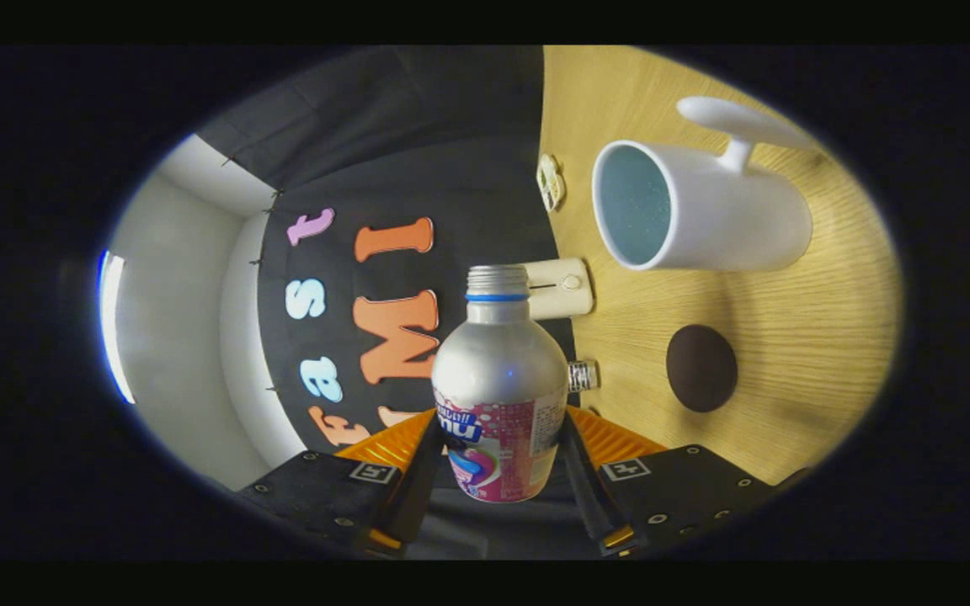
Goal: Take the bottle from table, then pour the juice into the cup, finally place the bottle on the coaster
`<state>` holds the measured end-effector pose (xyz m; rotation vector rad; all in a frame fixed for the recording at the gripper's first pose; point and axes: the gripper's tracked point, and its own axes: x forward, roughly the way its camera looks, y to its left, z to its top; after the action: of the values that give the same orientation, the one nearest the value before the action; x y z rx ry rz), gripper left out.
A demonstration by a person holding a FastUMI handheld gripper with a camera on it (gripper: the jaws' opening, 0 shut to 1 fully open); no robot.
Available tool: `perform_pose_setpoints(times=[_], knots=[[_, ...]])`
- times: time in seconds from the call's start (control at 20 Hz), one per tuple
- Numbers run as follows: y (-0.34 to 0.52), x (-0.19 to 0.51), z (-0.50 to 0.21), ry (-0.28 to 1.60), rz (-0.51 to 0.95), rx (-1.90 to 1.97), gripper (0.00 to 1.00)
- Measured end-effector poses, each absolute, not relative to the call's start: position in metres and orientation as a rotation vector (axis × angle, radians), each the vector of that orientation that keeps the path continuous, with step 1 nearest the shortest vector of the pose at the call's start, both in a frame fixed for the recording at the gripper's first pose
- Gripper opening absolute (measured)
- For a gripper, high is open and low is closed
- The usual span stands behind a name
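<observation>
I've got the bottle (499, 379) clamped between both fingers of my hand-held gripper (498, 467), gripped low on the labelled body, cap off, neck pointing straight ahead. The whole view is rolled over, so the table (822, 353) runs up the side and the white cup (695, 210) shows me its open mouth, beyond the bottle's neck and off to one side. Risk right now: the mouth isn't over the cup, so if I tip further here the juice lands on the wood. The grip is low on a smooth metal body too, so it could twist or slip as the weight shifts. The dark round coaster (701, 368) lies near the cup, free. A small silvery cap (583, 375) lies by the bottle's shoulder, a cream box (559, 289) sits behind the neck, and a little tag (551, 181) lies at the table edge, none between me and the cup.
</observation>
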<state>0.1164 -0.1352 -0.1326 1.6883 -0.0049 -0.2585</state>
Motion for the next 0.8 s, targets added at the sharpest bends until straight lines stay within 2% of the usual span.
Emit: perform_pose_setpoints(times=[0.8], knots=[[-0.1457,0.1140,-0.1214,-0.119,-0.247,1.869,0.73]])
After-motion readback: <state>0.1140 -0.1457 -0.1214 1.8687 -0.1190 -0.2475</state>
